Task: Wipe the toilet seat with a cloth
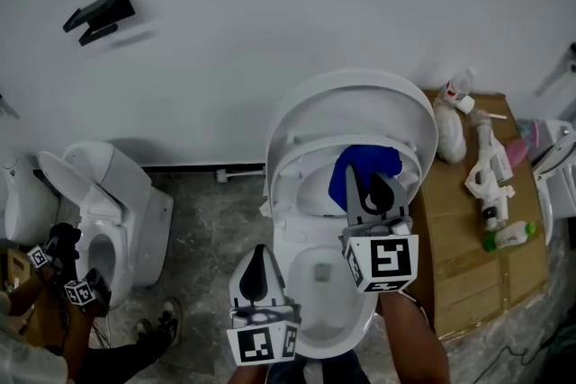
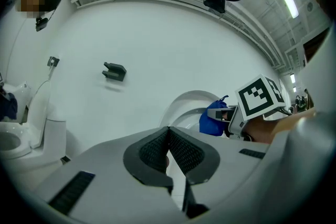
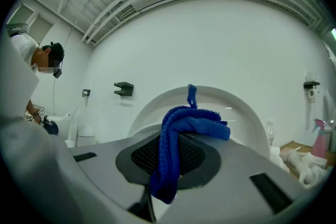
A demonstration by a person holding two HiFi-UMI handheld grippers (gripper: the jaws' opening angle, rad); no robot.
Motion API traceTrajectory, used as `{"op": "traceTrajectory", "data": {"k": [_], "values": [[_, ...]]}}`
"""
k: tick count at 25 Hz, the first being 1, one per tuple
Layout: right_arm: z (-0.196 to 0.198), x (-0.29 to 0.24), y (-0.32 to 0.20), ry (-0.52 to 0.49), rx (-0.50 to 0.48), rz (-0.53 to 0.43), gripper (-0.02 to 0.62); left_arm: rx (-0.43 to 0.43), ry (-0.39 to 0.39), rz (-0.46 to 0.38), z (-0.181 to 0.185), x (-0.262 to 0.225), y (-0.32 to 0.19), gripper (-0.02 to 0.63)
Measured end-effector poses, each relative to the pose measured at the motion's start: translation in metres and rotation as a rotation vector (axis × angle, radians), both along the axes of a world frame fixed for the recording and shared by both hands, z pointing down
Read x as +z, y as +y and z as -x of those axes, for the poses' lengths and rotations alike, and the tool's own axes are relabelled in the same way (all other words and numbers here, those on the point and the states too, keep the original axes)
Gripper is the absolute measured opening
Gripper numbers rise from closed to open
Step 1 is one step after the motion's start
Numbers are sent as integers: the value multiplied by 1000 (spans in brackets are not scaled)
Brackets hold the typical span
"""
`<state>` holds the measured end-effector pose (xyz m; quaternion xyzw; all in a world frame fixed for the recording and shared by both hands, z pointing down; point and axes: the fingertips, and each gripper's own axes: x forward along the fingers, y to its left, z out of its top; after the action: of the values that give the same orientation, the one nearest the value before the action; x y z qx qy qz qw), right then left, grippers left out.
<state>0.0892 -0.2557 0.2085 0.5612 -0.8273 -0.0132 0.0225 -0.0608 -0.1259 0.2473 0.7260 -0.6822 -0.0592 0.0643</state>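
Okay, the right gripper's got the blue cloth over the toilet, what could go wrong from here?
1. The right gripper pinches only a fold of the blue cloth, and its loose ends hang free, so it may slip out and drop into the open bowl below.
2. Bottles sit on the cardboard box close beside the bowl, so a wide sweep could knock them off.

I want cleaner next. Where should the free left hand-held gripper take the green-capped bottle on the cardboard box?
Likely mid-body, from above: the green-capped bottle lies on its side on the cardboard box, both flanks of its white body exposed. The left hand-held gripper, now shut, must open first.
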Motion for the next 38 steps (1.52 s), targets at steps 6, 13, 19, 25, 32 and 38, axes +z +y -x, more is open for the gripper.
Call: {"op": "traceTrajectory", "data": {"k": [6, 13, 19, 25, 32, 38], "values": [[-43, 2, 0, -68, 43, 15, 71, 6, -5, 1, -24, 1, -2, 15], [-76, 13, 3, -73, 63, 27, 71, 26, -10, 7, -49, 6, -6, 15], [-105, 35, 7, -102, 100, 54, 71, 32, -10, 18, -61, 19, -8, 15], [-125, 64, 12, -118, 139, 64, 71, 40, -15, 35, -67, 40, -11, 15], [-133, 91, 18, -100, 148, 48, 71, 37, -16, 65, -66, 67, -11, 14], [-142, 118, 24, -75, 179, 39, 71, 34, -15, 80, -63, 86, -12, 15]]}}
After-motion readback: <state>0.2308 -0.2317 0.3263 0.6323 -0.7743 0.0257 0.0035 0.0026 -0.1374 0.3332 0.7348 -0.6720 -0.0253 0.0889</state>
